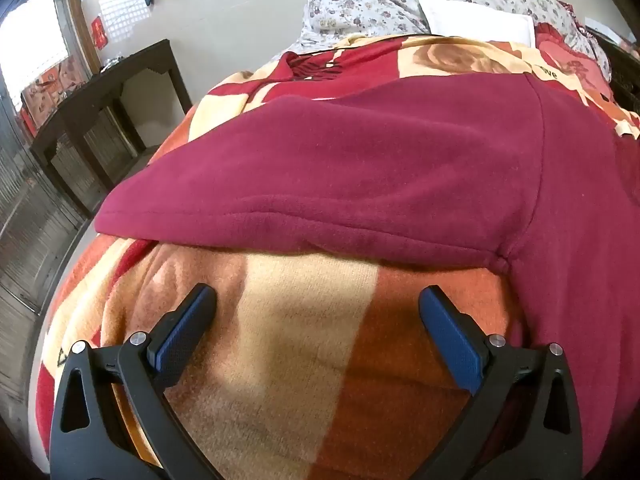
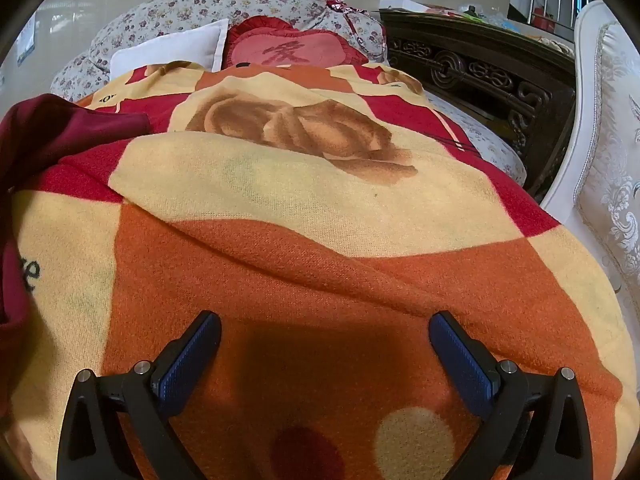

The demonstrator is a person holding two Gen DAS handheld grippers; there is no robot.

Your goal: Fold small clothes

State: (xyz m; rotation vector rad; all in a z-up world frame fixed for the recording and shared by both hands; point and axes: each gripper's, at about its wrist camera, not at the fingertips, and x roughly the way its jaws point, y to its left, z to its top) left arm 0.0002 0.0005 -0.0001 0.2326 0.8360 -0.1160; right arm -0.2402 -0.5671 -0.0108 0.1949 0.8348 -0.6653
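Note:
A maroon fleece garment (image 1: 380,160) lies spread on a bed covered by an orange, cream and red blanket (image 1: 304,340). Its hem edge runs just beyond my left gripper (image 1: 318,298), which is open and empty, low over the blanket, not touching the garment. In the right wrist view the garment (image 2: 44,136) shows only at the far left edge. My right gripper (image 2: 325,324) is open and empty, hovering over bare blanket (image 2: 320,220), well to the right of the garment.
Floral pillows (image 2: 208,8), a white pillow (image 2: 172,48) and a red heart cushion (image 2: 288,50) lie at the bed's head. A dark carved headboard (image 2: 480,68) and a white upholstered chair (image 2: 608,140) stand to the right. A dark wooden table (image 1: 100,96) stands left of the bed.

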